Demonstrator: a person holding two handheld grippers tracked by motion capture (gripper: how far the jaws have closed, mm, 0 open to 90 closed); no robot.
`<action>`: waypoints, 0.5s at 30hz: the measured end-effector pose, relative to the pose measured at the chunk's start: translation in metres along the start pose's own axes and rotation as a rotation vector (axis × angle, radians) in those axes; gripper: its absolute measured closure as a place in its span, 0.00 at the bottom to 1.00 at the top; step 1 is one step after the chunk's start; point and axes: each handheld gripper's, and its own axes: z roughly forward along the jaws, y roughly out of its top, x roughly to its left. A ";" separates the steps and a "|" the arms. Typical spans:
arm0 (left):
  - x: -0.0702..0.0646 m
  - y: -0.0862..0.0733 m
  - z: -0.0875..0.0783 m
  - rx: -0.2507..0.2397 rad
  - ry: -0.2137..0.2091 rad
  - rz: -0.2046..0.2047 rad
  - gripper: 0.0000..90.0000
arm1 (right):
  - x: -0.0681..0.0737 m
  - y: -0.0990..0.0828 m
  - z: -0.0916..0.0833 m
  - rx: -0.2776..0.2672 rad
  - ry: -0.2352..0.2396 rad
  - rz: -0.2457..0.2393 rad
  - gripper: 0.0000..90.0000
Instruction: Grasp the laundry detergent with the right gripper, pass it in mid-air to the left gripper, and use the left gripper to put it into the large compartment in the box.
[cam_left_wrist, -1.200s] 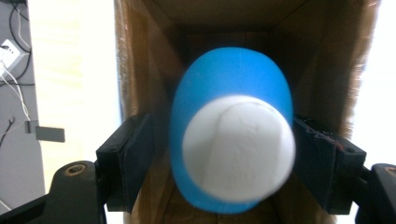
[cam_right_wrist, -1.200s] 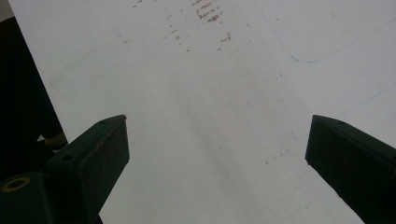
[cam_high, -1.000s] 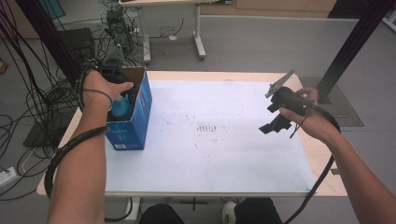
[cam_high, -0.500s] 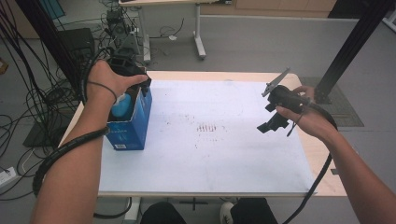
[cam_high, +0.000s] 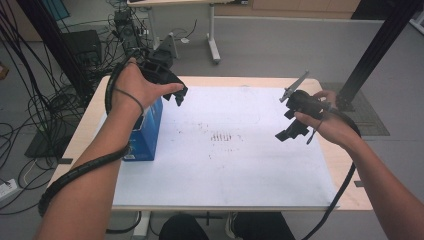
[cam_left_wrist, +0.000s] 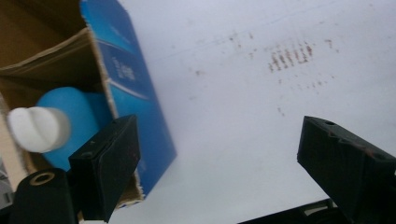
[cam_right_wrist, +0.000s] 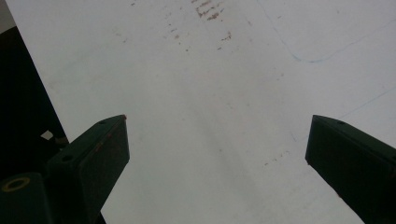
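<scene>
We see the left gripper (cam_high: 179, 94) held empty above the blue carton (cam_high: 146, 134), its jaws just opened, while the right gripper (cam_high: 289, 129) hovers over the white sheet (cam_high: 225, 165).

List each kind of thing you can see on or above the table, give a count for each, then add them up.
Hand-held grippers: 2 (left, right)
Blue boxes: 1
Blue bottles with a white cap: 1, inside the box
White paper sheets covering the table: 1
Total: 5
</scene>
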 end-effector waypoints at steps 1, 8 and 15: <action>-0.003 -0.001 0.001 0.006 -0.007 0.009 0.16 | -0.001 0.000 0.000 0.002 -0.004 -0.001 0.07; -0.024 -0.002 0.007 0.033 -0.015 0.071 0.17 | -0.004 -0.004 -0.004 0.025 -0.021 0.023 0.07; -0.037 0.001 0.008 0.035 -0.034 0.099 0.16 | -0.006 -0.010 -0.004 0.022 -0.028 0.040 0.07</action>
